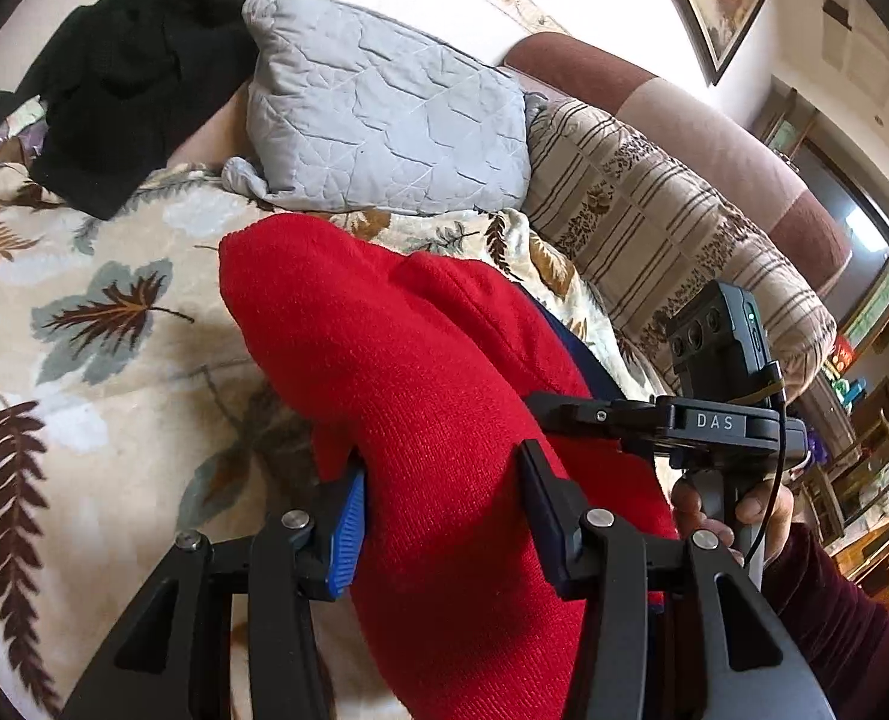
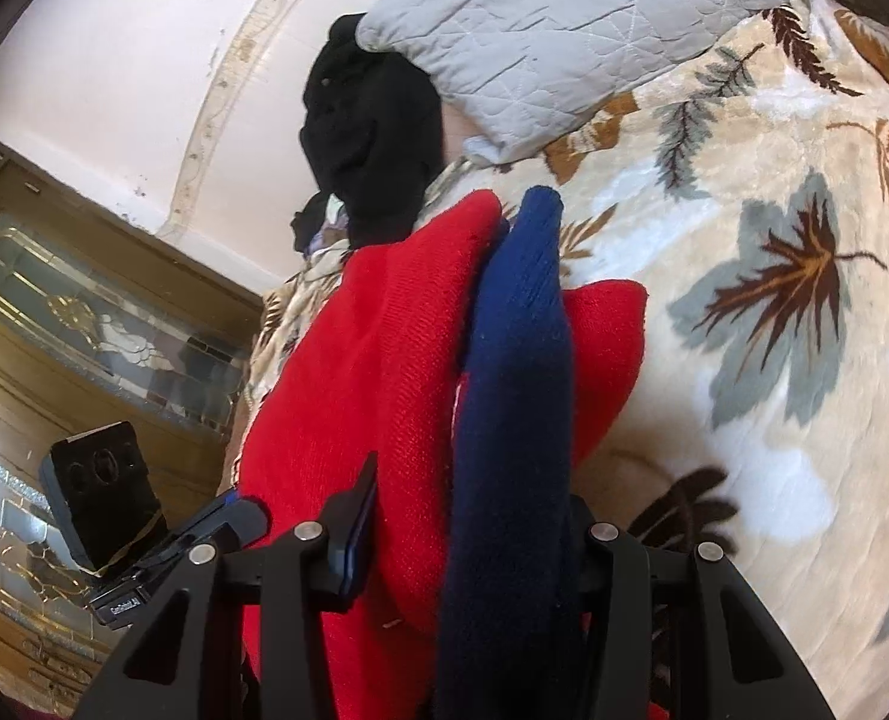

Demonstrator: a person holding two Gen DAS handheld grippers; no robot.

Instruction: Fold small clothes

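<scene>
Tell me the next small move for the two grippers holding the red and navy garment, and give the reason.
Probably carry both ends forward and lay them over the part still down. The left gripper and right gripper are each shut on a bunched end of the red and navy garment, whose far end sags toward the leaf-print blanket, with open blanket ahead.

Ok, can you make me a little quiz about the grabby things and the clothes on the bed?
1. True or false: the left hand-held gripper is clamped on the red garment.
2. Which colour lies beside the red between the right hand-held gripper fingers: A green, B navy, C yellow?
3. What dark thing lies beside the grey pillow?

Key: 1 true. 2 B, the navy part. 3 the black garment.
</scene>
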